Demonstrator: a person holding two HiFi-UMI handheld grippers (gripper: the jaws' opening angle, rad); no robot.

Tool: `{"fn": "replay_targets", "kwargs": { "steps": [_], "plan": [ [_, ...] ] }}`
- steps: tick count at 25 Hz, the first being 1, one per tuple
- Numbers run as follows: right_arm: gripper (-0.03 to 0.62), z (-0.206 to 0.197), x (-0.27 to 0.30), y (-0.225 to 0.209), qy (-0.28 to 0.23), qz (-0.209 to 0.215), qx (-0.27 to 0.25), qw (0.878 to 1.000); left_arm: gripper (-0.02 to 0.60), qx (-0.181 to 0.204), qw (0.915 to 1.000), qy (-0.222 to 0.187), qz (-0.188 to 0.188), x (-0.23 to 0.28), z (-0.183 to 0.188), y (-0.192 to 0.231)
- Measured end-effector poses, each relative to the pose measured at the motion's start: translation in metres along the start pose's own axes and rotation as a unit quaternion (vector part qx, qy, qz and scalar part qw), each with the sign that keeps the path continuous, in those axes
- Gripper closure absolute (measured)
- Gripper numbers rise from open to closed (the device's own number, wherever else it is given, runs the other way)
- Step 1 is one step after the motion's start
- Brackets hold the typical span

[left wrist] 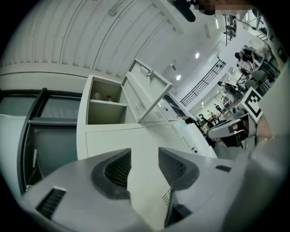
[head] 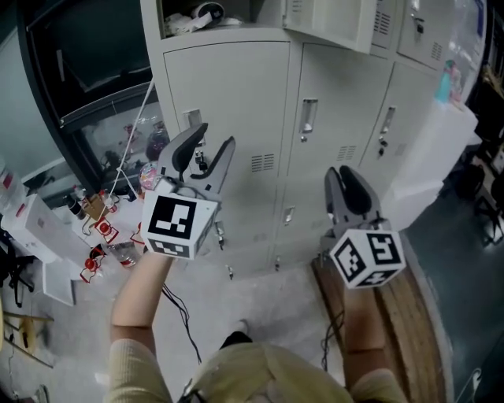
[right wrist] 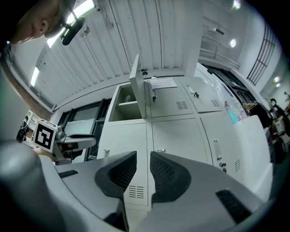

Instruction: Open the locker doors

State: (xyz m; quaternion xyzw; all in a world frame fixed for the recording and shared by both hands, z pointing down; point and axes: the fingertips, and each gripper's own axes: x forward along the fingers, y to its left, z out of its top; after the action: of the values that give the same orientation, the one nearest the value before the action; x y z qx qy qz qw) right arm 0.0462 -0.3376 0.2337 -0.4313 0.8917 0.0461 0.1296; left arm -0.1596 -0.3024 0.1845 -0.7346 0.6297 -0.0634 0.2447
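Note:
A bank of pale grey lockers [head: 260, 118] stands in front of me. The top-left compartment [head: 201, 16] is open, and its door [head: 331, 24] swings out to the right. The doors below are closed, each with a handle [head: 309, 118]. My left gripper [head: 216, 138] is open and empty, held up before the lower-left door [head: 236, 86], near its handle [head: 191, 122] without touching it. My right gripper [head: 340, 173] hangs lower, before the middle column. Its jaws are a narrow gap apart with nothing between them. The open compartment [right wrist: 127, 104] also shows in the right gripper view.
A dark glazed frame [head: 87, 79] stands left of the lockers, with boxes and clutter [head: 47, 236] on the floor below it. A wooden board [head: 405, 330] lies at the lower right, and a white bin [head: 433, 157] stands beside the rightmost locker. A thin cord [head: 134, 142] hangs by the left locker's edge.

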Motion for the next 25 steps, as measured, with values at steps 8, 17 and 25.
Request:
{"fn": "replay_targets", "kwargs": {
  "steps": [8,17,25],
  "plan": [
    [0.522,-0.042,0.023,0.013,0.036,0.004,0.012,0.999,0.411,-0.026,0.9969,0.05,0.055,-0.009,-0.068,0.035],
    [0.52,-0.07,0.048,0.019,0.061,0.005,0.019,0.998,0.411,-0.023,0.9867,0.091,0.133,0.007,-0.123,0.073],
    [0.52,-0.086,0.074,0.024,0.071,0.011,0.031,0.997,0.411,-0.015,0.9779,0.097,0.185,0.022,-0.137,0.091]
  ]
}}
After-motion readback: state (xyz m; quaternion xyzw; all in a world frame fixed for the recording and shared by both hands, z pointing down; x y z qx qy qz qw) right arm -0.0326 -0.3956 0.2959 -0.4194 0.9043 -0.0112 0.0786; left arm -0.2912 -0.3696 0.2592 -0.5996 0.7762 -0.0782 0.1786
